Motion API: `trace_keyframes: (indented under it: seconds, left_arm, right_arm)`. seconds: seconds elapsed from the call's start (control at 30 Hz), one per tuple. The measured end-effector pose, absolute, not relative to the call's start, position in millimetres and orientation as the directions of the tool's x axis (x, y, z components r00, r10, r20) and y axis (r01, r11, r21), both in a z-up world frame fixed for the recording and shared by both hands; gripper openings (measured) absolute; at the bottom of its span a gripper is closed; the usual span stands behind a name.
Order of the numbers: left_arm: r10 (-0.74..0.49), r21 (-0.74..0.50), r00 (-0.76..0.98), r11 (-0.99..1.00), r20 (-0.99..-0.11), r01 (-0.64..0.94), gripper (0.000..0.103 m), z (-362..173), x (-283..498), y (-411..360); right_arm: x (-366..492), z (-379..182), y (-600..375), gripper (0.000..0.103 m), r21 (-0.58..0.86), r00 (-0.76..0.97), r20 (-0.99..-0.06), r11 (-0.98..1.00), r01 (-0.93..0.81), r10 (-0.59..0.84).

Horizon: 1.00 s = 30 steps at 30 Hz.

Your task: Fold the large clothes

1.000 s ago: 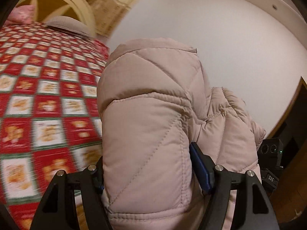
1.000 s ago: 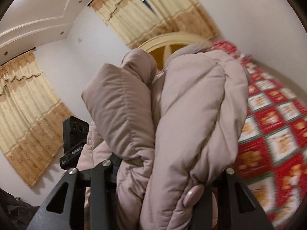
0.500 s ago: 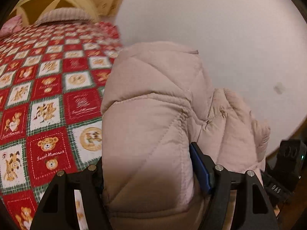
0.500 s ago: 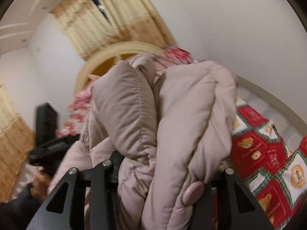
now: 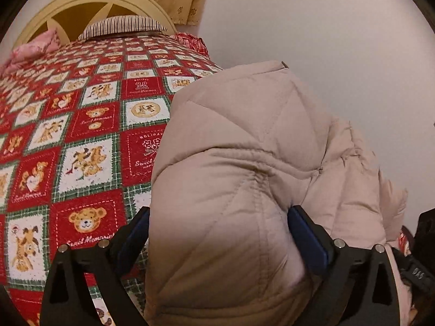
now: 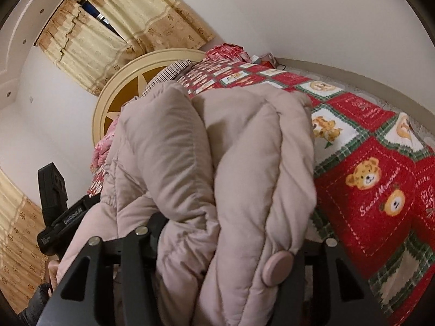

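The left gripper (image 5: 217, 233) is clamped on a thick fold of the puffy beige jacket (image 5: 244, 190), its blue-padded fingers (image 5: 307, 233) pressed into the quilted fabric on both sides. The jacket bulges up between them and fills the near middle of that view, spilling off to the right. The right gripper (image 6: 231, 241) is likewise closed on bunched layers of the jacket (image 6: 212, 163), with a round beige button (image 6: 277, 267) sitting low beside its right finger. From there the jacket rises in two fat rolls straight ahead. Beneath and beyond lies the bed, covered by a red and green teddy-bear quilt (image 5: 81, 149). At the far end stand a cream headboard (image 5: 89, 2), a striped pillow (image 5: 122, 24) and yellow curtains (image 6: 114, 30).
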<state>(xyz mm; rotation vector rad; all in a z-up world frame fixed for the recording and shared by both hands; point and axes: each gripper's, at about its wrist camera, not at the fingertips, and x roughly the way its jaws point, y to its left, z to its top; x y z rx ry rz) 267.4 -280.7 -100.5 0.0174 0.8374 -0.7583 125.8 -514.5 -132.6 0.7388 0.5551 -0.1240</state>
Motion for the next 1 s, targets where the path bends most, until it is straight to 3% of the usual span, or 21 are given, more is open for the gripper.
trace_keyframes:
  seconds: [0.2, 0.4, 0.47, 0.57, 0.67, 0.73, 0.77, 1.0]
  left_arm:
    - [-0.589, -0.24, 0.443, 0.744, -0.675, 0.624, 0.101, -100, 267, -281]
    - [-0.581, -0.233, 0.455, 0.753, -0.675, 0.616, 0.101, -100, 266, -281]
    - [-0.577, -0.226, 0.459, 0.755, -0.675, 0.616, 0.101, -99, 266, -281]
    - [-0.569, -0.216, 0.465, 0.759, -0.678, 0.614, 0.101, -98, 266, -281]
    - [-0.564, -0.209, 0.468, 0.761, -0.68, 0.614, 0.101, -97, 265, -280]
    - [-0.565, -0.21, 0.469, 0.762, -0.679, 0.613, 0.101, -97, 265, -280]
    - [-0.566, -0.214, 0.466, 0.761, -0.68, 0.613, 0.101, -98, 265, -280]
    - [-0.545, -0.192, 0.491, 0.778, -0.679, 0.598, 0.101, -97, 263, -285]
  right_arm:
    - [91, -117, -512, 0.058, 0.624, 0.855, -0.514, 0.712, 0.322, 0.064]
    - [36, -45, -497, 0.058, 0.465, 0.854, -0.475, 0.764, 0.447, -0.21]
    - [42, -17, -481, 0.058, 0.426, 0.873, -0.435, 0.803, 0.416, -0.221]
    - [75, 6, -459, 0.058, 0.372, 0.872, -0.447, 0.844, 0.386, -0.201]
    - [121, -7, -451, 0.054, 0.272, 0.805, -0.539, 0.853, 0.446, -0.248]
    - [142, -41, -463, 0.039, 0.244, 0.724, -0.627, 0.81, 0.533, -0.287]
    - [150, -60, -472, 0.037, 0.236, 0.686, -0.663, 0.786, 0.572, -0.3]
    - [157, -94, -476, 0.035, 0.159, 0.675, -0.644, 0.8, 0.579, -0.361]
